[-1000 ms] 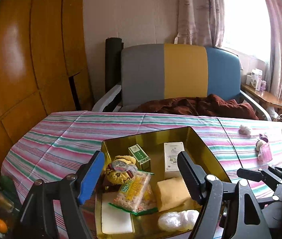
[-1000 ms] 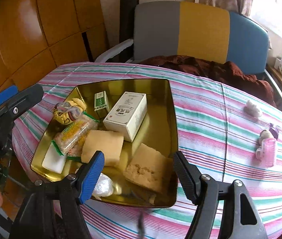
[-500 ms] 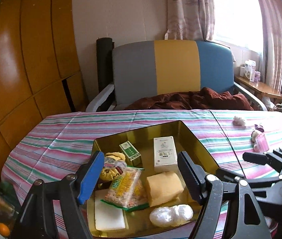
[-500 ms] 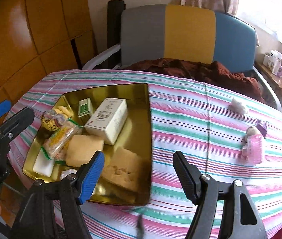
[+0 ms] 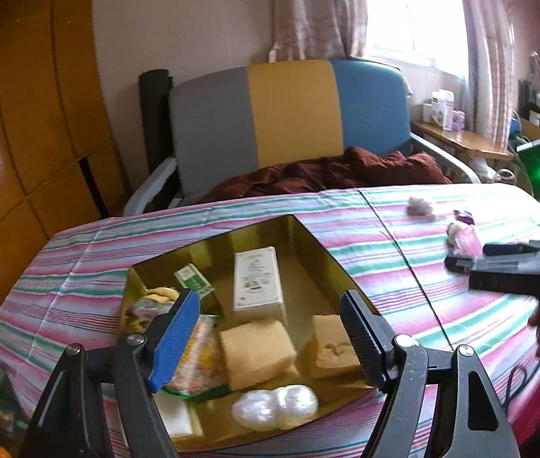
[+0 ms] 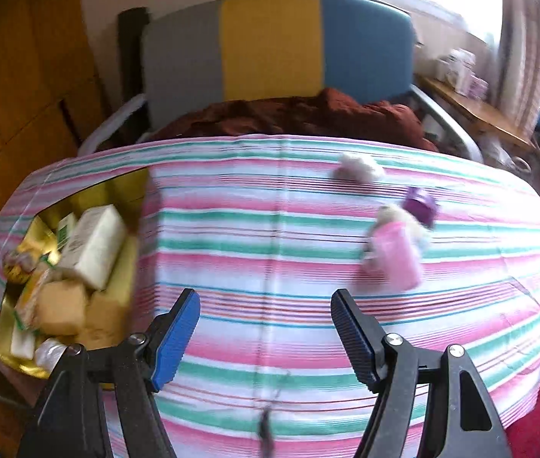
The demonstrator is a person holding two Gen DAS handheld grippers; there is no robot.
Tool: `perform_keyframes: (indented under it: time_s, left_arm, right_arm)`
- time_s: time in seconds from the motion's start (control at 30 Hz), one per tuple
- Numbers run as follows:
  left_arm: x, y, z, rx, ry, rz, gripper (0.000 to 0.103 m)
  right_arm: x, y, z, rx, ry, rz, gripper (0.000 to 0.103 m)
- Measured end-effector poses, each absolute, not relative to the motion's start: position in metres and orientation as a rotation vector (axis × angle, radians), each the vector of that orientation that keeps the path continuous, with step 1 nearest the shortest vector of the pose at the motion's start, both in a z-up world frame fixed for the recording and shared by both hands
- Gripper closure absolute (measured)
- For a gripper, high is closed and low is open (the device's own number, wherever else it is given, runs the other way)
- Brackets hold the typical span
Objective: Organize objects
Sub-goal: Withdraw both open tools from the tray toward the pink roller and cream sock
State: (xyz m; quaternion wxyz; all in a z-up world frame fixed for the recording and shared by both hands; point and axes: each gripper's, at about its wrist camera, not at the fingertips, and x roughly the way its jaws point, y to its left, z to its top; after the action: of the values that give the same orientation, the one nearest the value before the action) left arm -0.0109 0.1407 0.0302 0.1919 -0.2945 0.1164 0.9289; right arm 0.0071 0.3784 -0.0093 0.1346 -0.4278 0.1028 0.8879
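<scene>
Since the earlier frames the right wrist view has swung away from the gold tray (image 6: 132, 267), which now sits at the left edge of the frame, and striped tablecloth fills the centre. The left wrist view has shifted less; the tray sits a little lower and nearer in it.

In the right wrist view, the right gripper (image 6: 264, 328) hovers over bare cloth with its fingers apart and nothing between them. A pink bottle-like item (image 6: 399, 259) lies in the middle right of the frame, touching a pale fluffy thing and just beside a small purple piece (image 6: 420, 206). A white fluffy ball (image 6: 357, 168) lies farther up, near the table's far edge. The view is blurred, so finer detail cannot be told. The gripper seems to be heading for these loose items, probably to gather them into the tray.

In the left wrist view, the left gripper (image 5: 270, 328) hangs over the tray's near end, fingers apart and empty. The tray holds a white box (image 5: 256, 280), a small green box (image 5: 193, 280), two tan blocks (image 5: 256, 351), snack packets and a white wrapped lump (image 5: 274, 406), packed closely. The left gripper seems placed to steady or watch the tray
</scene>
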Motion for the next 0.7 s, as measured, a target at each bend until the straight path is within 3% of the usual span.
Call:
perform_keyframes:
  time_s: [0.47, 0.7]
  left_arm:
    - [-0.004, 0.194, 0.019, -0.838, 0.411, 2.465, 0.027]
    - [-0.008, 0.233, 0.011, -0.875, 0.444, 2.369, 0.027]
  right_arm:
    - [0.012, 0.528, -0.004, -1.056, 0.547, 2.381, 0.031]
    - [0.029, 0.58, -0.041, -1.04, 0.87, 2.245, 0.031]
